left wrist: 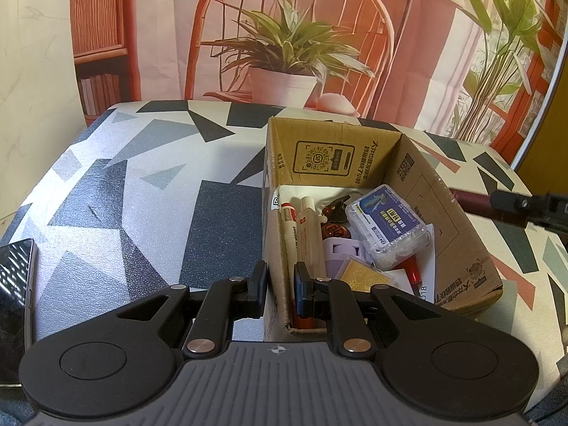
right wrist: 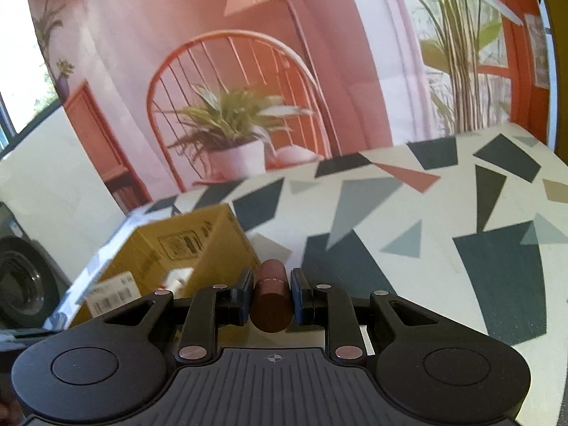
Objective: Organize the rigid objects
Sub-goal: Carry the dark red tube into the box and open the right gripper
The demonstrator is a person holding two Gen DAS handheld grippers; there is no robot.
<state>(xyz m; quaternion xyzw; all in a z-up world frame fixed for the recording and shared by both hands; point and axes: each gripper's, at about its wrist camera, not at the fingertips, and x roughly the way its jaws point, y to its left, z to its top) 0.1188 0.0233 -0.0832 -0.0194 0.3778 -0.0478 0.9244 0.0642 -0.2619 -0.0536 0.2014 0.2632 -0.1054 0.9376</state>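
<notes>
Your right claw (right wrist: 271, 296) is clamped on a dark red tube (right wrist: 271, 301) — its long axis runs straight forward along the fingers, one flat end facing the right wrist camera. Only that view shows the grip; beyond and to the left of the claw it shows the box (right wrist: 184, 252) from outside, blurred, on the patterned table (right wrist: 408, 213).

Your left claw (left wrist: 280, 289) straddles the box's near wall (left wrist: 280, 266), one finger outside, one inside, pinching the cardboard. Only this view looks into the box (left wrist: 461, 241): ahead of the claw lie two white tubes (left wrist: 309, 234) pointing away, a clear case (left wrist: 387, 227) and a yellow card (left wrist: 365, 278). Far right, the red tube (left wrist: 468, 202) pokes in sideways over the box's rim. A phone (left wrist: 14, 301) lies left of the claw.
</notes>
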